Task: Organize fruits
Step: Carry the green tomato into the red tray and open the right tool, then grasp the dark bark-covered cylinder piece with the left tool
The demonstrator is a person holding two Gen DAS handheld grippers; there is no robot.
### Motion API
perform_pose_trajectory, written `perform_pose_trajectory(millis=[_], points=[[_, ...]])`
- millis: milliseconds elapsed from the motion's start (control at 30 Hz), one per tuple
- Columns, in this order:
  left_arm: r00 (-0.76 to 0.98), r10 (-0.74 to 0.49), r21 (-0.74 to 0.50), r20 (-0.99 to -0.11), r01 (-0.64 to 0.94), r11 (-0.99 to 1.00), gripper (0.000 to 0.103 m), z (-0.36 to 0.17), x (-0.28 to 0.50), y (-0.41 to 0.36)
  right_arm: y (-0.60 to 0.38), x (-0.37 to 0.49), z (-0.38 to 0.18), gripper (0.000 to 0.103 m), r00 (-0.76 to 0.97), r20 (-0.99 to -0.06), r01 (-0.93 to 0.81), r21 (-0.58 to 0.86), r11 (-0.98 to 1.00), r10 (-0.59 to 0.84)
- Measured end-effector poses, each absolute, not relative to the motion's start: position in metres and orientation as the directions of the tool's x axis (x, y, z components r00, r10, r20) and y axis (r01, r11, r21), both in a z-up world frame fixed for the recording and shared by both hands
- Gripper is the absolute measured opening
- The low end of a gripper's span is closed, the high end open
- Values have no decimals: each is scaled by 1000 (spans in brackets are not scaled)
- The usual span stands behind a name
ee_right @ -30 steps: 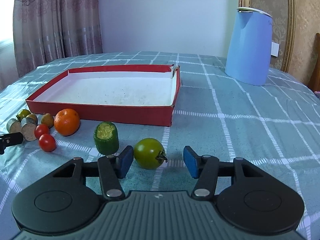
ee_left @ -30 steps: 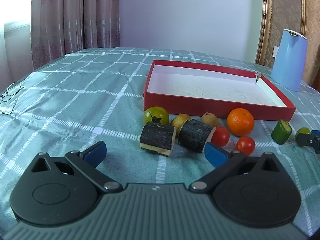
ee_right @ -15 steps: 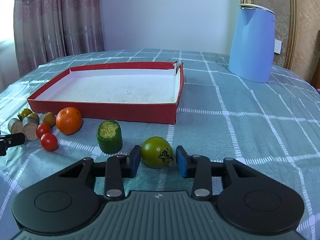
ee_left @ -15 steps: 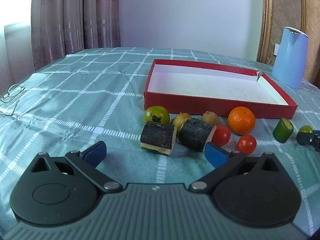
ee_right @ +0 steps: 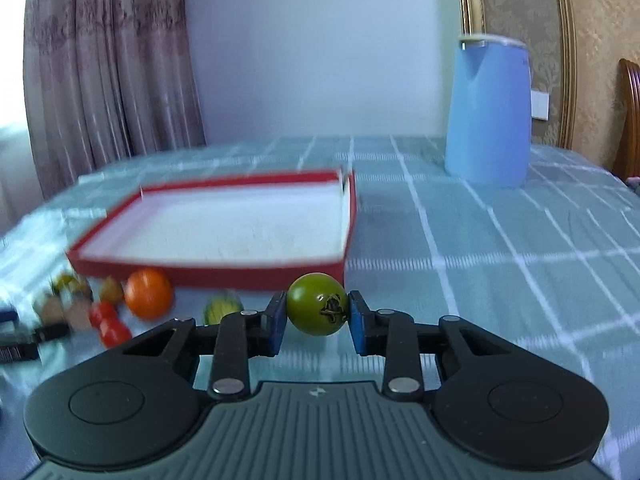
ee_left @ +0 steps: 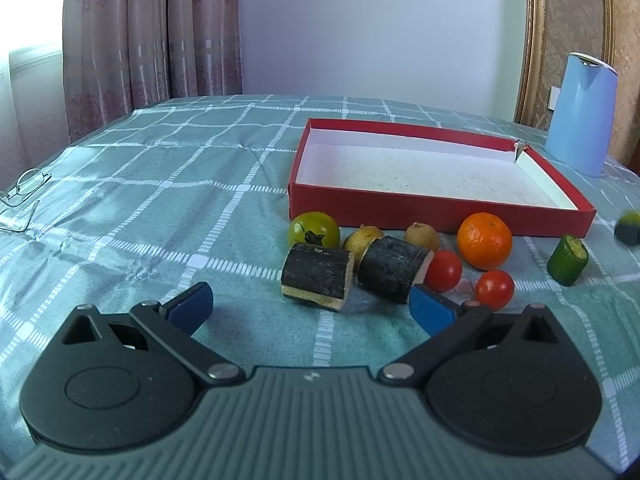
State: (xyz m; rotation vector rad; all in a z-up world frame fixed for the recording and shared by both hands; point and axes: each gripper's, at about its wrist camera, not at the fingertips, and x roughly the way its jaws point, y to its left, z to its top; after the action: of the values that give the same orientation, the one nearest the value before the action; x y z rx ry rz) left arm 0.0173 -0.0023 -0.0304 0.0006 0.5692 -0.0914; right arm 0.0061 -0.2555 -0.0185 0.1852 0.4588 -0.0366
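Observation:
My right gripper (ee_right: 318,322) is shut on a green tomato (ee_right: 317,304) and holds it above the cloth, in front of the red box (ee_right: 208,268). My left gripper (ee_left: 310,306) is open and empty, just short of two dark cut pieces (ee_left: 318,276) (ee_left: 394,268). Near them lie another green tomato (ee_left: 313,229), two brown fruits (ee_left: 363,238) (ee_left: 422,235), two red tomatoes (ee_left: 443,271) (ee_left: 495,290), an orange (ee_left: 484,240) and a green cucumber piece (ee_left: 567,259). The red box (ee_left: 400,208) stands behind them, with nothing in it.
A blue kettle (ee_right: 488,110) stands at the back right of the checked tablecloth. Glasses (ee_left: 22,196) lie at the left edge. Curtains and a wall are behind the table.
My right gripper closed on the green tomato and lifted it off the cloth, moving toward the box. My left gripper stayed open and barely moved.

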Motion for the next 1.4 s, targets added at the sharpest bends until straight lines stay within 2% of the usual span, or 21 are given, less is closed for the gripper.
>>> perform_pose_trajectory(millis=[167,333,400,433,467,533,700,900,1000,1133,1300,1400], points=[[838,-87,-29,-538,85,996,103,-30,17,-1,-254,38,2,31,907,-420,58,188,980,27],[837,-89,-26,-540,88,996,103,-30,16,-2,-245,79,2,33,891,-454,61,139,988,9],[836,-90,-24,-541,92,995,103,-30,17,-2,-244,94,-3,39,879,-477,84,110,990,-22],[835,-89,-23,-543,91,996,103,-30,17,-3,-242,99,-5,52,874,-484,101,82,992,-49],[835,-89,-23,-543,92,996,103,-30,17,-3,-241,101,-6,60,871,-487,112,63,992,-67],[834,-99,-31,-542,99,995,103,-30,17,-1,-240,96,-8,60,883,-463,116,56,992,-77],[844,-142,-52,-518,135,990,103,-27,8,11,-251,54,-13,60,910,-412,126,143,982,-57],[840,-179,-82,-512,160,984,103,-27,0,36,-269,18,-41,60,932,-361,120,309,944,0],[851,-177,-40,-495,181,983,103,-25,-2,36,-283,15,-45,60,941,-339,129,404,906,17],[849,-200,-23,-489,217,976,93,-19,3,32,-287,18,-49,60,932,-361,141,424,894,24],[831,-203,24,-518,252,967,92,-20,17,16,-283,16,-49,60,933,-360,141,402,905,15],[809,-193,21,-555,245,969,84,-25,27,13,-284,16,-49,60,933,-359,143,408,902,14]])
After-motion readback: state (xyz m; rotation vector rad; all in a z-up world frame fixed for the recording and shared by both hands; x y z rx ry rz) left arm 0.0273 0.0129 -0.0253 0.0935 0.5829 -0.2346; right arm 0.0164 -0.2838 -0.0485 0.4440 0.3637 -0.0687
